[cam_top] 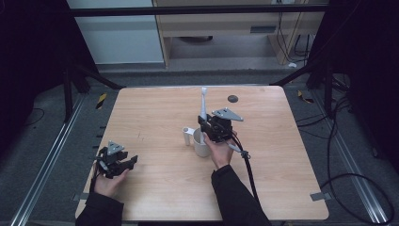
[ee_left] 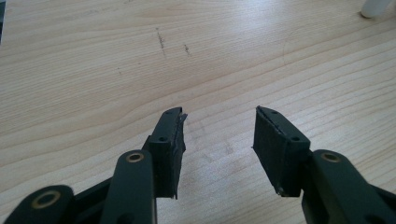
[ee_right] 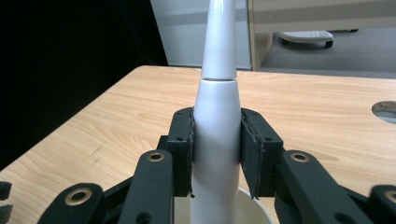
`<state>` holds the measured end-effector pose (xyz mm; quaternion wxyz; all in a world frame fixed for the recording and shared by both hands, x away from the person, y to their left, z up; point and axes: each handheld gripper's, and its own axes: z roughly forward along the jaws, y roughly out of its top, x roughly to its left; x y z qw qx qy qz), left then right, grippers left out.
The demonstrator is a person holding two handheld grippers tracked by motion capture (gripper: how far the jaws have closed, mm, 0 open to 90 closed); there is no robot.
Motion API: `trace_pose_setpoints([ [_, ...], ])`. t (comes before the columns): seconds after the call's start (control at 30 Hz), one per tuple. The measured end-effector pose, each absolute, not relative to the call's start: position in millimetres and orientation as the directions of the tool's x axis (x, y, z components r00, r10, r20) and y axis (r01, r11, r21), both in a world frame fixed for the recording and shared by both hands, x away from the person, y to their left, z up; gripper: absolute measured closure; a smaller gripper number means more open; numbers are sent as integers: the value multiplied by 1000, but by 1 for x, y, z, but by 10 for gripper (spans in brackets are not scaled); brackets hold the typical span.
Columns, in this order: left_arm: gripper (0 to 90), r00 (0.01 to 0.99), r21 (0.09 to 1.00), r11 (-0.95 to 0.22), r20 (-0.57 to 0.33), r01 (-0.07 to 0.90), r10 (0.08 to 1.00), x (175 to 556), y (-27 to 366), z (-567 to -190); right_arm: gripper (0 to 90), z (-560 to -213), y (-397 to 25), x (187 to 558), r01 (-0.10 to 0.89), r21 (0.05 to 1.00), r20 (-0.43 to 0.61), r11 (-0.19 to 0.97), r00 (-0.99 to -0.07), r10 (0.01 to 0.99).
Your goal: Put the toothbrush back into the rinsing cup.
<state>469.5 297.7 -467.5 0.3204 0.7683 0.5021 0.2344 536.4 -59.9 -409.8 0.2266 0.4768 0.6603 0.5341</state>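
A white electric toothbrush stands upright, its lower end down inside a white mug near the table's middle. My right gripper is shut on the toothbrush's handle, one pad on each side, just above the mug's rim. The mug's handle points left. My left gripper rests low at the table's front left, open, with bare wood between its pads.
The wooden table has a round dark cable hole at the back. A cable trails from the right gripper toward the front edge. Metal frame legs and floor cables surround the table.
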Motion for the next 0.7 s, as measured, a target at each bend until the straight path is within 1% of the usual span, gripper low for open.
trace_pose_setpoints([
  [0.17, 521, 386, 727, -291, 39, 622, 922, 470, 298, -468, 672, -415, -59, 536, 413, 911, 195, 3, -437, 878],
  [0.7, 521, 388, 726, -293, 39, 622, 921, 470, 297, -468, 671, -424, -58, 539, 467, 883, 187, 41, -430, 883],
])
